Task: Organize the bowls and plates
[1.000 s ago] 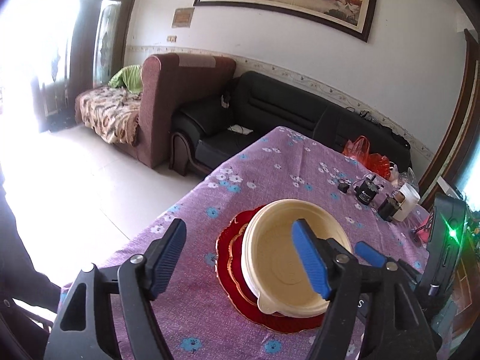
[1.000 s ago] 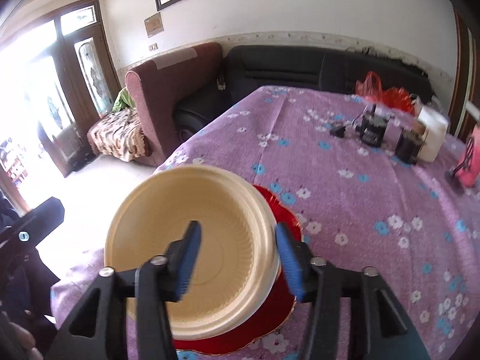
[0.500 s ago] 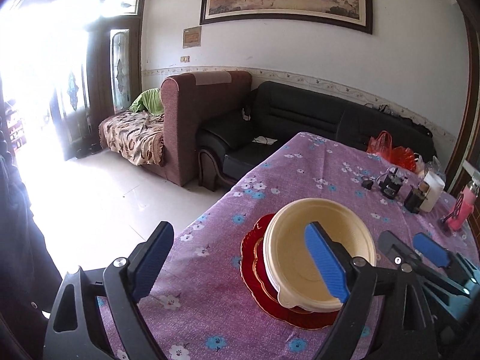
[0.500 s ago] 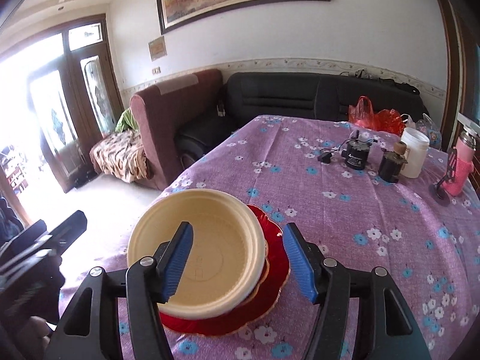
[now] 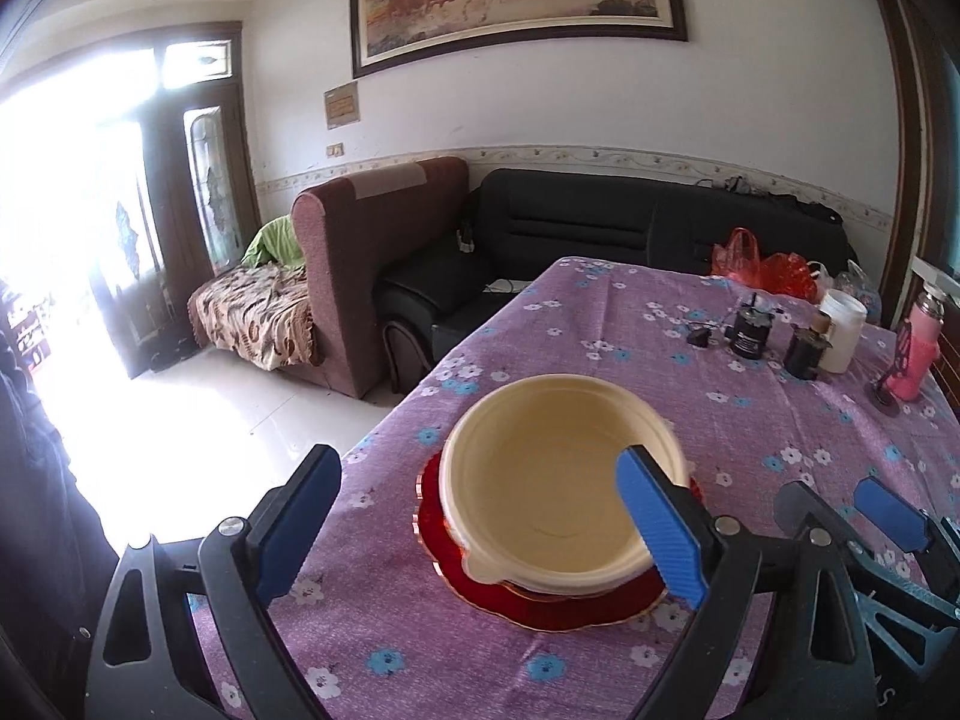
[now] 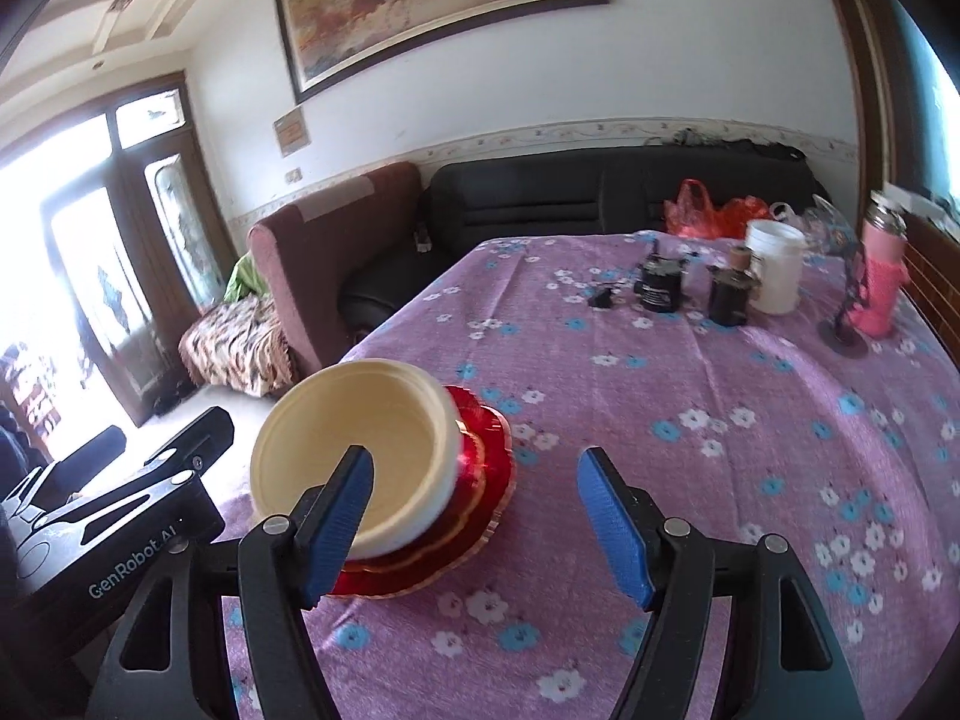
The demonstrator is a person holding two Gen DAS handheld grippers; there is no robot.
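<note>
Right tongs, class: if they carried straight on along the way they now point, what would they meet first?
Most likely the bare purple flowered tablecloth just right of the cream bowl on the red plates. The right tongs, empty and opening, point downward; depth is uncertain, so their left finger might clip the plates.

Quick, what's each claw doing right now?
Left claw: open, still widening, holding nothing.
Right claw: open, still widening, holding nothing.

Cream bowl (image 5: 552,498), upright and empty, stacked on red plates (image 5: 558,609). The scalloped plates lie flat near the table's edge.
</note>
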